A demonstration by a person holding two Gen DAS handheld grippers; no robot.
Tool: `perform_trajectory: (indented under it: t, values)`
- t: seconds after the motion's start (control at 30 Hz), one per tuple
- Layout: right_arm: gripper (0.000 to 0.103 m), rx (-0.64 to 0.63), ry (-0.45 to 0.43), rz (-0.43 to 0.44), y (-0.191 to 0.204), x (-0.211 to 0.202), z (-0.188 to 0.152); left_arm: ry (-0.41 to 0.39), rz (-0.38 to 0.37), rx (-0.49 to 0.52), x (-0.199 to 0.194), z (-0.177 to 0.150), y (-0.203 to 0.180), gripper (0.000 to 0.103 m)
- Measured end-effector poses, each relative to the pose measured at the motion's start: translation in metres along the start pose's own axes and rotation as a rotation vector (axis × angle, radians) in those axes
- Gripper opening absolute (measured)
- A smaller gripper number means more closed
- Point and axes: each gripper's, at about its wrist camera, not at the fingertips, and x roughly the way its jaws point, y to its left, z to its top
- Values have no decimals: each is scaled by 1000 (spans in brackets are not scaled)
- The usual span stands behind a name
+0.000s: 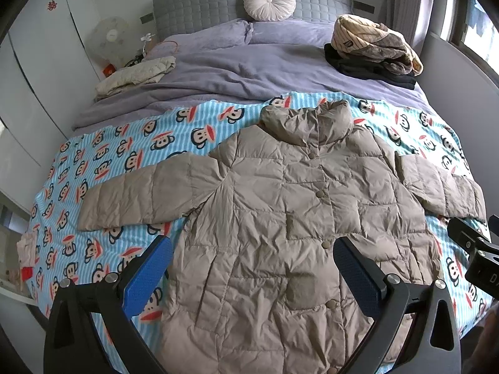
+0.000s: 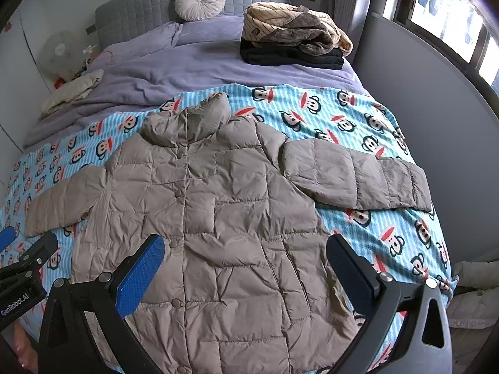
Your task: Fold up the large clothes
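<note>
A taupe quilted puffer jacket (image 1: pixel 280 218) is lying flat, front side up and buttoned, on a blue striped blanket with monkey faces (image 1: pixel 124 143) that is covering the near half of a bed. Its collar is pointing toward the headboard and both sleeves are stretching out sideways.

Beyond the jacket's collar, a lavender duvet (image 1: pixel 237 65) is covering the far half of the bed. Beyond the jacket and to its right, a pile of folded clothes (image 1: pixel 374 50) is sitting on the duvet, dark items underneath and a beige striped one on top. Beyond the jacket and to its left, a cream garment (image 1: pixel 137 74) is lying crumpled at the bed's edge. A round pleated cushion (image 1: pixel 269 1) is leaning against the grey quilted headboard (image 1: pixel 193 3). Nothing is resting on the jacket itself.

The right wrist view is showing a window (image 2: pixel 449 15) and a grey wall to the right of the jacket; the left wrist view is showing a white fan (image 1: pixel 109 37) and white cupboards to its left.

The left gripper (image 1: pixel 252 268) is hovering over the jacket's lower left part, fingers wide apart and holding nothing. The right gripper (image 2: pixel 246 268) is hovering over the lower right part, its fingers likewise spread and empty.
</note>
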Motion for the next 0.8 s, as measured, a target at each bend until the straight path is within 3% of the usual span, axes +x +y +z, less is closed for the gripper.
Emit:
perform_trajectory:
  t: [0.8]
  values:
    - [103,1,-1,-3,3,1,1,1,0,1,0,0,1,103]
